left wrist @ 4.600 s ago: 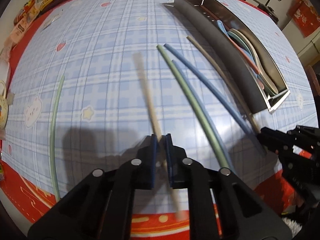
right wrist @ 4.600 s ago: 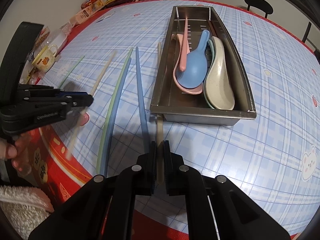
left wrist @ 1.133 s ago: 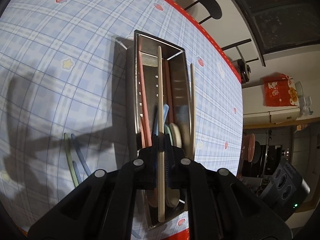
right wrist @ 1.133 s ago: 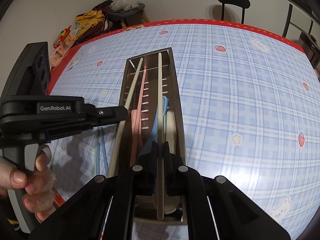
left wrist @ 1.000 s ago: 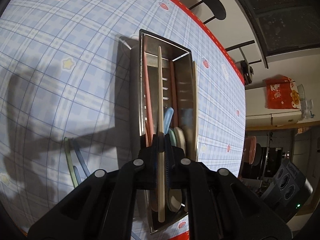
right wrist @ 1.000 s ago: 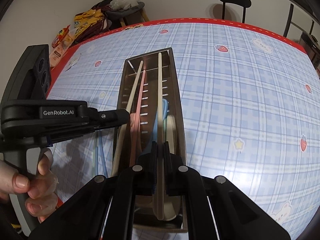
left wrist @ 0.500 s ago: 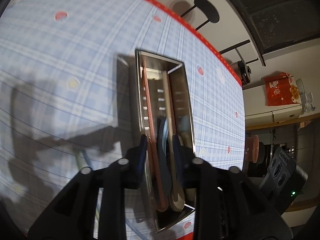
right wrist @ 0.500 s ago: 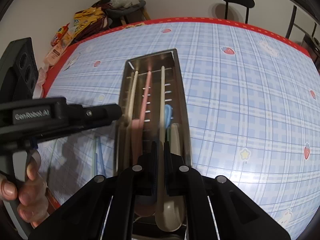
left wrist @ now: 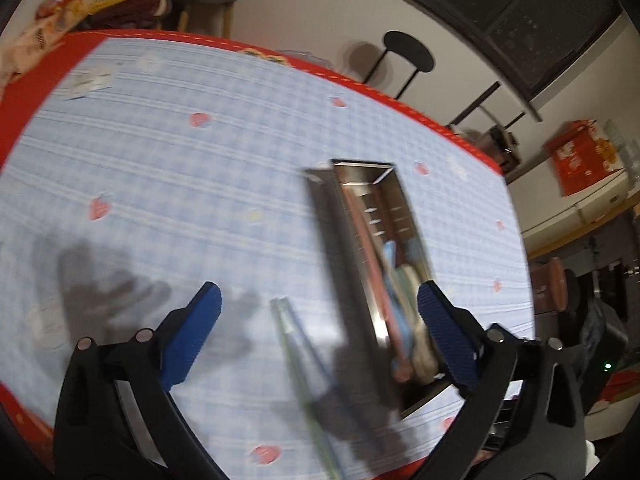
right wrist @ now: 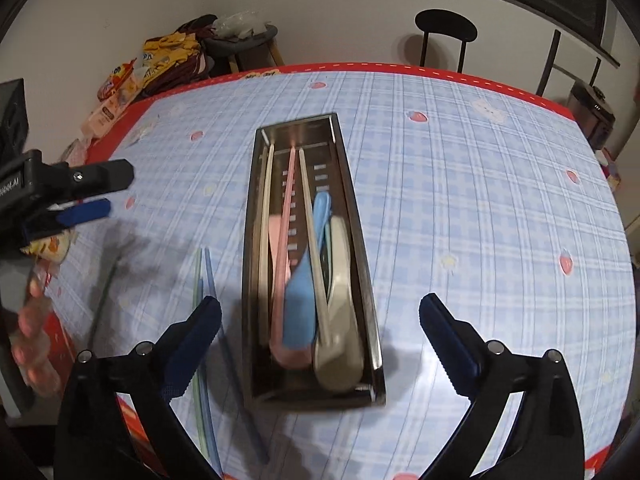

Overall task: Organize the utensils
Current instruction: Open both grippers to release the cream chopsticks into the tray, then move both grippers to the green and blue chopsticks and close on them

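The steel tray (right wrist: pixel 362 256) lies lengthwise on the checked cloth. It holds two cream chopsticks (right wrist: pixel 265 220) (right wrist: pixel 310 216), a pink chopstick (right wrist: pixel 286 216) and blue (right wrist: pixel 304 292), pink (right wrist: pixel 276 240) and beige (right wrist: pixel 340 320) spoons. My right gripper (right wrist: pixel 320 302) hovers above the tray's near end, its jaws opening wide and gripping nothing. A green chopstick (right wrist: pixel 198 300) and a blue one (right wrist: pixel 210 280) rest on the cloth left of the tray. My left gripper (left wrist: pixel 318 292) is above these two chopsticks (left wrist: pixel 292 352), left of the tray (left wrist: pixel 340 260), jaws opening and bare; it also shows as the left gripper (right wrist: pixel 108 192) at the left edge.
Another green chopstick (right wrist: pixel 104 292) lies blurred further left. Snack packets (right wrist: pixel 160 60) are piled beyond the far left corner. A black chair (right wrist: pixel 444 28) stands behind the table. A person's hand (right wrist: pixel 32 340) holds the left tool. The red table border (right wrist: pixel 400 68) marks the edges.
Both grippers have opened and let go of their cream chopsticks, which now lie in the tray. The left gripper has risen and swung left off the tray; the right has lifted a little.
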`<state>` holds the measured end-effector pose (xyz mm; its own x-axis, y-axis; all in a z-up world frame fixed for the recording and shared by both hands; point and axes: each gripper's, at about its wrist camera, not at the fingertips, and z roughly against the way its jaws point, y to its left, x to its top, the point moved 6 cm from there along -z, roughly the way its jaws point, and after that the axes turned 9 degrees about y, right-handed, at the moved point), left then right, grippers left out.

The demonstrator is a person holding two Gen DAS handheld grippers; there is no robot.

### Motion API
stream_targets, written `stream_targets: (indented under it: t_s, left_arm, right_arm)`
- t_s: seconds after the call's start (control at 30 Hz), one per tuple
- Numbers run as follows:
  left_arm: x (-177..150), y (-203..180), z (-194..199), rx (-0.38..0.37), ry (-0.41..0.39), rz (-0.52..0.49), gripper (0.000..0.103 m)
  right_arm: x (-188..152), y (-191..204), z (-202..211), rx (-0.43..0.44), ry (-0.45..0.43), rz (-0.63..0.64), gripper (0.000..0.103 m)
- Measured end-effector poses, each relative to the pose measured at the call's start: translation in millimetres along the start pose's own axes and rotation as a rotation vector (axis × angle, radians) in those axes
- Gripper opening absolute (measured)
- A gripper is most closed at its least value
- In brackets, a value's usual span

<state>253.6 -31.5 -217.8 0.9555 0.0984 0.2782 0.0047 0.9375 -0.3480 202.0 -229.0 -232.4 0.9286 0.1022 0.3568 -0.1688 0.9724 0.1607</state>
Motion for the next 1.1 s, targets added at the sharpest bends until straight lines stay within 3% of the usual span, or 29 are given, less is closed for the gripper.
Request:
stream_targets:
  t_s: [0.2, 0.5, 0.97, 1.1]
  left_arm:
    - [-36, 26, 6, 0.133, 0.014, -0.028, 0.097]
    - [-103, 49, -13, 0.224, 0.088, -0.068, 0.097]
    - [-138, 57, -29, 0.228, 0.174, -0.068, 0.097]
    - [-140, 50, -32, 0.222, 0.184, -0.083, 0.097]
  right_arm:
    - [-34, 10, 2, -0.04, -0.007, 0.014, 0.097]
    - [-68, 19, -3, -0.061, 0.008, 0.018, 0.097]
    - [-91, 42, -14, -0.042, 0.044, 0.099, 0.097]
    - [-94, 40, -19, 0.02, 0.081, 0.072, 0.097]
